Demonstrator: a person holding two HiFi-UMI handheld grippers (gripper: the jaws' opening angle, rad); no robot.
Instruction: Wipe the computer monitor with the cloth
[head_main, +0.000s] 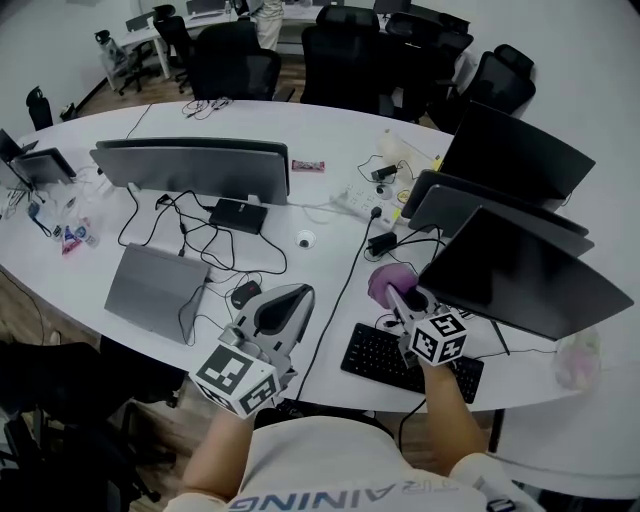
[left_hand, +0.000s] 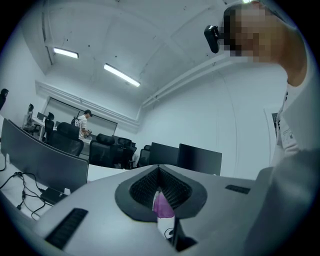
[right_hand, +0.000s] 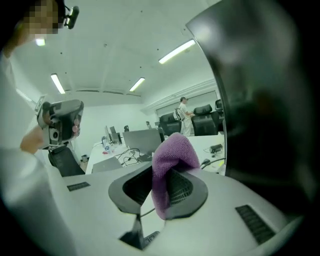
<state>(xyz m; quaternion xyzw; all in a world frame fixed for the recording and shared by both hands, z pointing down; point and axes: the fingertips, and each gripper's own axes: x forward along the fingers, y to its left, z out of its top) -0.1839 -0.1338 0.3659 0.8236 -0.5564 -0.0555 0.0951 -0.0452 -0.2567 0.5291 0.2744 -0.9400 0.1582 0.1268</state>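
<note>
In the head view the nearest black monitor (head_main: 520, 275) stands tilted at the right of the white table (head_main: 330, 130). My right gripper (head_main: 395, 293) is shut on a purple cloth (head_main: 381, 283), which it holds by the monitor's lower left corner. The right gripper view has the cloth (right_hand: 172, 155) bunched over the jaws of that gripper (right_hand: 161, 172), and the dark screen (right_hand: 260, 100) fills the right side, very close. My left gripper (head_main: 298, 295) hovers above the table's front edge, left of the keyboard, shut with nothing held. In its own view the left gripper (left_hand: 159, 172) points up toward the ceiling.
A black keyboard (head_main: 410, 362) lies under my right gripper. A closed grey laptop (head_main: 150, 285), a mouse (head_main: 243, 293) and tangled cables (head_main: 205, 240) sit on the left. A wide monitor (head_main: 195, 168) stands behind them. More monitors (head_main: 515, 150) and office chairs (head_main: 345, 50) are further back.
</note>
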